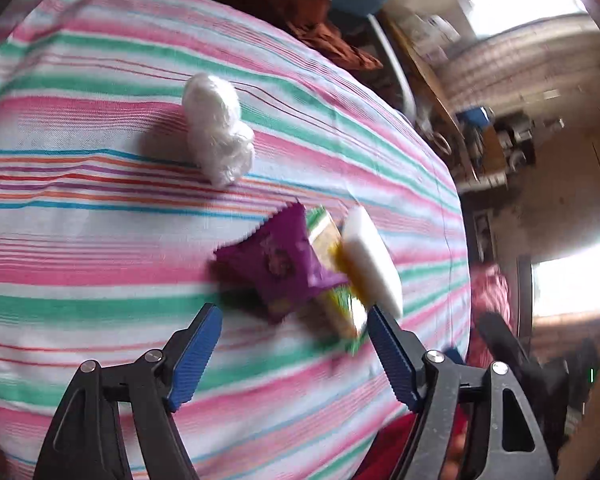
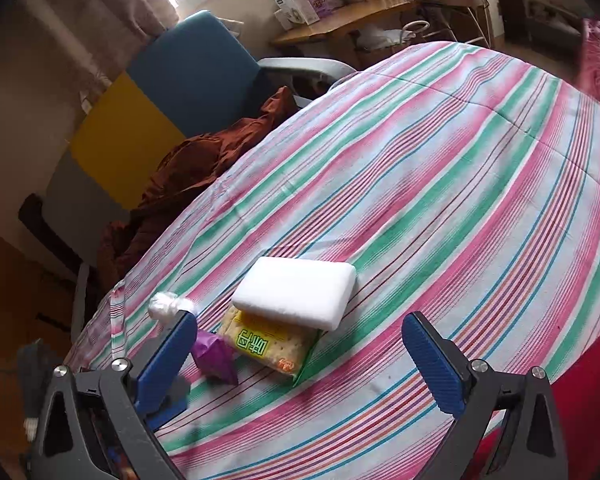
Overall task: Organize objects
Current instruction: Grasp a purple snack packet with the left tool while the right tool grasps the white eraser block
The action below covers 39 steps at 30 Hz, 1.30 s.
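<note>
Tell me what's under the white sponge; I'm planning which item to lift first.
The white sponge rests partly on a cracker packet, covering its far end. The sponge's other part hides whatever lies beneath. A purple wrapper lies beside the packet.

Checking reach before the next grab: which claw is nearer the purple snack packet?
Left, probably. The purple snack packet sits just beyond the open left claw. In the right wrist view it lies beside the left fingertip of the open right claw, off-centre.

White sponge (image 2: pixel 296 292) overlaps cracker packet (image 2: pixel 268 346) (purple wrapper (image 2: pixel 214 358) beside); plastic wad (image 1: pixel 218 136) apart.
</note>
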{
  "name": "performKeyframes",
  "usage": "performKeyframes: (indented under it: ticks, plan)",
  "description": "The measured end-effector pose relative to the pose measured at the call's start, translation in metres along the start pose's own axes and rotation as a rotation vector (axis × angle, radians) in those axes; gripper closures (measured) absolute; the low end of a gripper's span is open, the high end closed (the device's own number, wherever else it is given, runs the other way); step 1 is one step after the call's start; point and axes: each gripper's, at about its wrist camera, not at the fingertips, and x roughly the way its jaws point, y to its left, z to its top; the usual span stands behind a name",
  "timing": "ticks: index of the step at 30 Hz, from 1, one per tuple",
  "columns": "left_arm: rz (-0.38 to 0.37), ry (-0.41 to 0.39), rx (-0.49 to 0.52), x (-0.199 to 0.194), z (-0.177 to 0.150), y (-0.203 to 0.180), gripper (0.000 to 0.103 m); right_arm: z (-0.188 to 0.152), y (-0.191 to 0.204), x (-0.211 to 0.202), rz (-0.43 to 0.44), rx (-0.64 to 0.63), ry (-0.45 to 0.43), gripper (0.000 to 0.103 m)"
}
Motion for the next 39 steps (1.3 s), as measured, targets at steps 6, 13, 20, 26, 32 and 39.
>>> performKeyframes:
  ticks: [6,13,20,26,32,39]
  plan:
    - [-0.008,-0.039,-0.075,0.025,0.018,-0.004,0.027,0.003,-0.006,-0.001,0.007,0.034,-0.008,0.0]
    - [0.049,-0.051,0.053,0.029,0.023,-0.007,0.062,0.001,-0.002,0.004,0.017,0.013,0.021,0.0]
    - [0.102,-0.03,0.173,0.005,0.009,0.002,0.064,-0.005,0.005,0.011,-0.004,-0.036,0.058,0.0]
    - [0.145,-0.028,0.272,-0.025,-0.014,0.011,0.064,-0.012,0.041,0.027,-0.015,-0.288,0.213,0.0]
    - [0.132,-0.047,0.304,-0.052,-0.037,0.019,0.064,0.014,0.064,0.057,-0.051,-0.738,0.312,0.0]
    - [0.107,-0.036,0.268,-0.062,-0.048,0.027,0.064,0.029,0.054,0.118,0.001,-0.889,0.576,0.0]
